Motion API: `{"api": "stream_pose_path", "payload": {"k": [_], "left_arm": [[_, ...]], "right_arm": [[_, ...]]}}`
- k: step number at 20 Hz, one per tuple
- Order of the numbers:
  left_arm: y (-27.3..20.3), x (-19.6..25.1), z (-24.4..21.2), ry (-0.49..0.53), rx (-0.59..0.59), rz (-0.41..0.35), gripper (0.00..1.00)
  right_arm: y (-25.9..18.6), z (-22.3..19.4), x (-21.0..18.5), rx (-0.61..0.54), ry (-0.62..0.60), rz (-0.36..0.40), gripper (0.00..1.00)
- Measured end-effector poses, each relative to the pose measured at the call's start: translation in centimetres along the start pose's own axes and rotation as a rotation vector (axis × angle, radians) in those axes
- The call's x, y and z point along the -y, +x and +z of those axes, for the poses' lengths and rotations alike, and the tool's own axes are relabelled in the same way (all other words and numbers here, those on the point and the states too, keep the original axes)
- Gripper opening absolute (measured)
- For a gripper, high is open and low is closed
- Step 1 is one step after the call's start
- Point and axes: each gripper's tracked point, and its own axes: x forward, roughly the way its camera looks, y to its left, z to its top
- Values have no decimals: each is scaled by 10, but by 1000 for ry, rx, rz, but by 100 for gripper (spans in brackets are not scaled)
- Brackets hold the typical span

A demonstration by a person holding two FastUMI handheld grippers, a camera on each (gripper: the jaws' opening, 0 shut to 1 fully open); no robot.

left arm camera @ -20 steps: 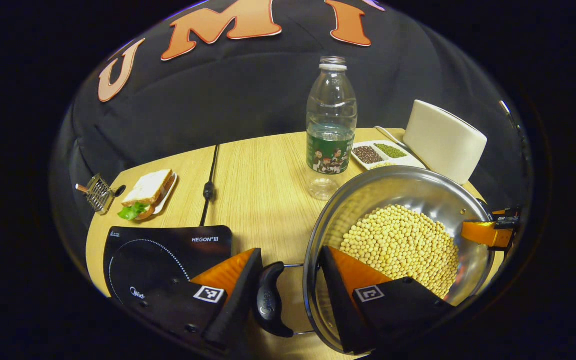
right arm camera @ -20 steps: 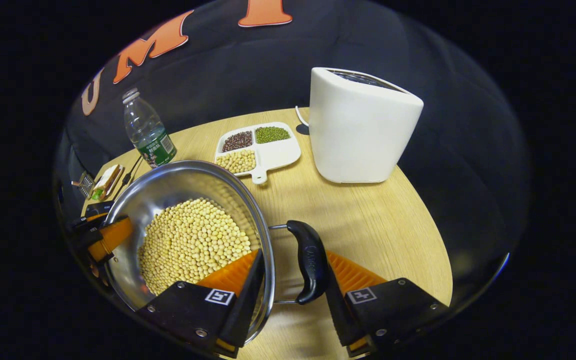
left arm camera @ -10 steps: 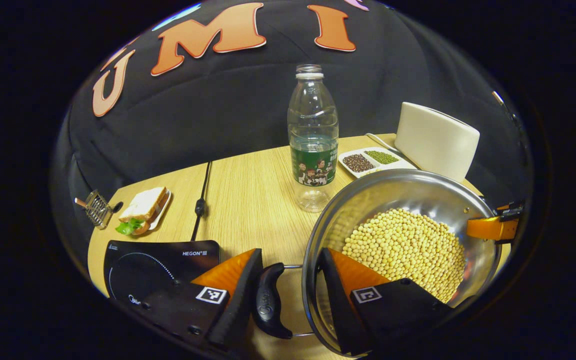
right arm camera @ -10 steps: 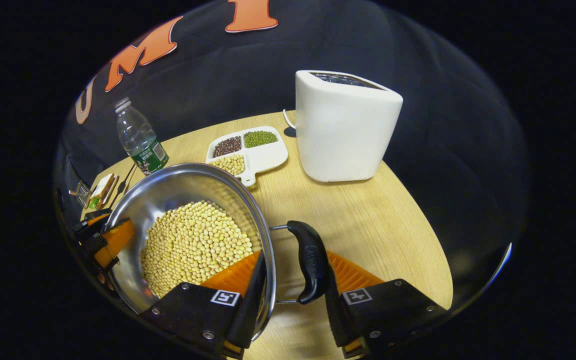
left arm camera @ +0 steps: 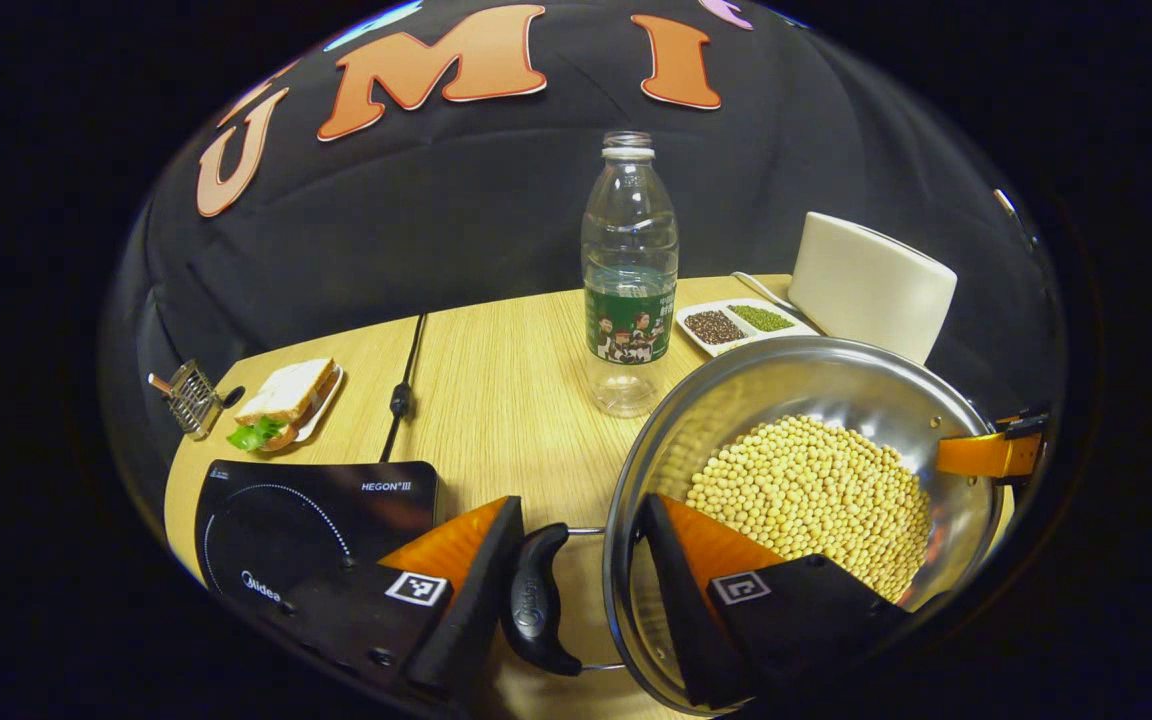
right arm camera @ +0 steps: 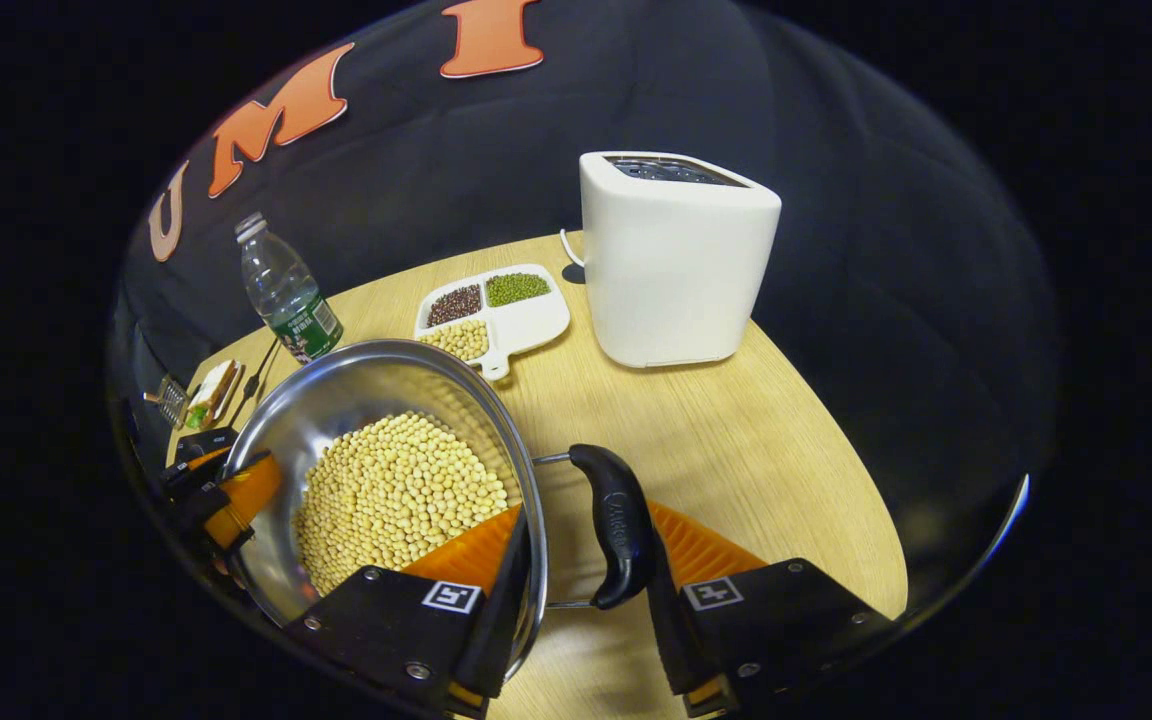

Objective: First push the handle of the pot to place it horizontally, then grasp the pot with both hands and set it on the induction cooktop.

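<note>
Each gripper, the left gripper (left arm camera: 571, 585) and the right gripper (right arm camera: 576, 590), has black wedge-shaped finger housings with ribbed inner faces, small round screws, and a square black-and-white marker tag on each finger

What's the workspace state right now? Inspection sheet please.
Surface: wooden table, two boards joined.
Job's things: pot of soybeans; cooktop bare, left of the pot.
Clutter: bottle, sandwich, bean tray, toaster, small wire rack.
Grippers: left gripper spans pot wall and left handle; right gripper spans pot wall and right handle.
Cables: black cord behind the cooktop; white cord at the toaster.
Surroundings: black cloth wall.
</note>
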Motion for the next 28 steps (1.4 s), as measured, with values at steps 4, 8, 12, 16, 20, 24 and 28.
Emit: {"api": "stream_pose_path", "payload": {"k": [4,8,12,16,20,24,28], "left_arm": [[-1,4,0,-5,18,7,91],[-2,4,0,-6,11,3,83],[-4,3,3,-14,24,5,77],[-16,-5,20,8,74,25,74],[-32,-17,35,-26,87,34,74],[-52,-36,45,-34,111,53,72],[-67,-62,48,-58,121,77,74]], "right_arm": [[2,-6,-2,-19,24,5,59],[3,-13,3,-21,39,9,59],[1,-13,3,-23,45,-9,58],[-11,-8,-2,-8,76,-4,58],[-30,8,-15,32,60,-6,57],[-46,16,-31,55,51,8,53],[-63,22,-56,75,25,26,58]]}}
